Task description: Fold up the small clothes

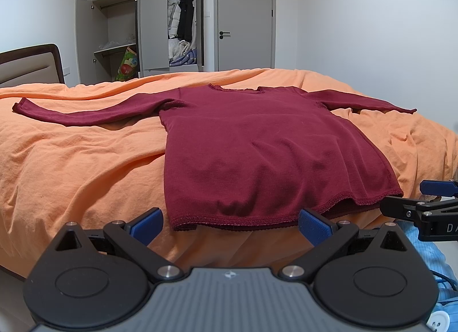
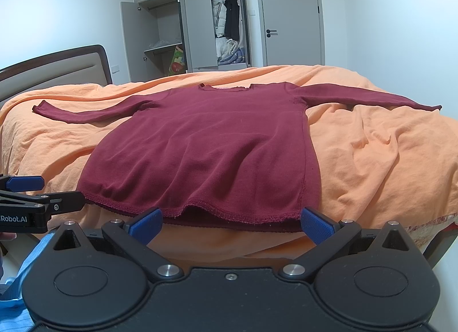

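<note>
- A headboard is seen at the left end of the bed, which is covered by a rumpled orange sheet.
- The left hand-held gripper is held just off the near edge of the bed, with its blue-padded fingers spread wide and nothing between them.
- In the right wrist view, the same left hand-held gripper is seen at the left border, near the shirt's near left hem corner but apart from it.
- A dark red long-sleeved shirt is laid flat on the sheet, near the middle of the bed, with the neckline toward the far edge and the hem at the near edge.
- The left sleeve is stretched out toward the headboard end; the right sleeve is stretched out toward the opposite end.
- The hem is lifted slightly in small waves, and the back layer is seen beneath it.
- The right hand-held gripper is held just off the near edge, in front of the hem, with its blue pads spread and nothing pinched.
- In the left wrist view, the right hand-held gripper is seen at the right border, just beside the shirt's near right hem corner; contact cannot be told.
- Beyond the far edge of the bed, a grey wardrobe is seen with doors open and clothes hung inside, and to its right a closed grey door.
</note>
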